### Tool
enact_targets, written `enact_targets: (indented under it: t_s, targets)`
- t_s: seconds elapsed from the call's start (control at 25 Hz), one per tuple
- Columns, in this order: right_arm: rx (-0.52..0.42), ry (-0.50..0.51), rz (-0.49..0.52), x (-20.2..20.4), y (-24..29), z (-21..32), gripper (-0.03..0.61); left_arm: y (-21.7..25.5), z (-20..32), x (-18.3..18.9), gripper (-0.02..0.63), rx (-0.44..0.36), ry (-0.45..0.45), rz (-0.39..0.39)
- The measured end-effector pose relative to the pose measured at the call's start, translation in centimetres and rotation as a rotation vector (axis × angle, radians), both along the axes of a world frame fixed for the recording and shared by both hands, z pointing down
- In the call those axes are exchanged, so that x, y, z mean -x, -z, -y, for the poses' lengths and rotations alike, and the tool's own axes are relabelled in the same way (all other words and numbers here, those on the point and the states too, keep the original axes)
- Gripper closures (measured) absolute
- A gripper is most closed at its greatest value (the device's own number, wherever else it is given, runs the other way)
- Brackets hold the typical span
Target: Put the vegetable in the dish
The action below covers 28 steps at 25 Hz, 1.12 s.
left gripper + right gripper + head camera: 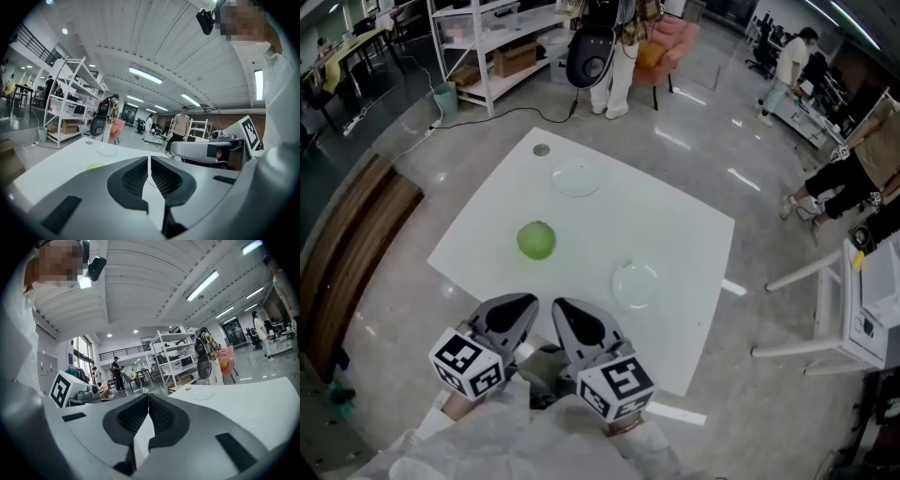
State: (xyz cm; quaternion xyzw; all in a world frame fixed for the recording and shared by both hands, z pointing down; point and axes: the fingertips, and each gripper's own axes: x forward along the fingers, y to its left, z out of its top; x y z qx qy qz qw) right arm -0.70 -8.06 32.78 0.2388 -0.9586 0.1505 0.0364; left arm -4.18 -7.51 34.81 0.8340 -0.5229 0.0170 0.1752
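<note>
A round green vegetable (pixel 536 240) lies on the white table (pixel 675 234), left of the middle. Two clear glass dishes stand on the table: one far dish (pixel 577 177) behind the vegetable, one near dish (pixel 635 282) to its right. My left gripper (pixel 517 307) and right gripper (pixel 570 311) hover side by side over the table's near edge, both shut and empty, well short of the vegetable. In the left gripper view the shut jaws (pixel 149 161) point over the table, with the vegetable (pixel 95 166) peeking out at their left and the far dish (pixel 107 151) beyond. The right gripper (pixel 148 401) also shows shut jaws.
A small grey disc (pixel 541 150) sits at the table's far corner. A wooden bench (pixel 356 253) runs along the left, a white frame table (pixel 834 309) stands at the right. People stand behind the table (pixel 614 66) and at the far right.
</note>
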Motion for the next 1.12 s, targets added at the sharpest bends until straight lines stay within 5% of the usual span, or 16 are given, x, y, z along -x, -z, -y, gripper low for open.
enact_targets:
  t_s: [1.12]
  targets:
    - [-0.003, -0.105, -0.065, 8.6, -1.7, 9.1, 0.566, -1.3, 8.9, 9.2, 0.589, 0.035, -0.127, -0.024]
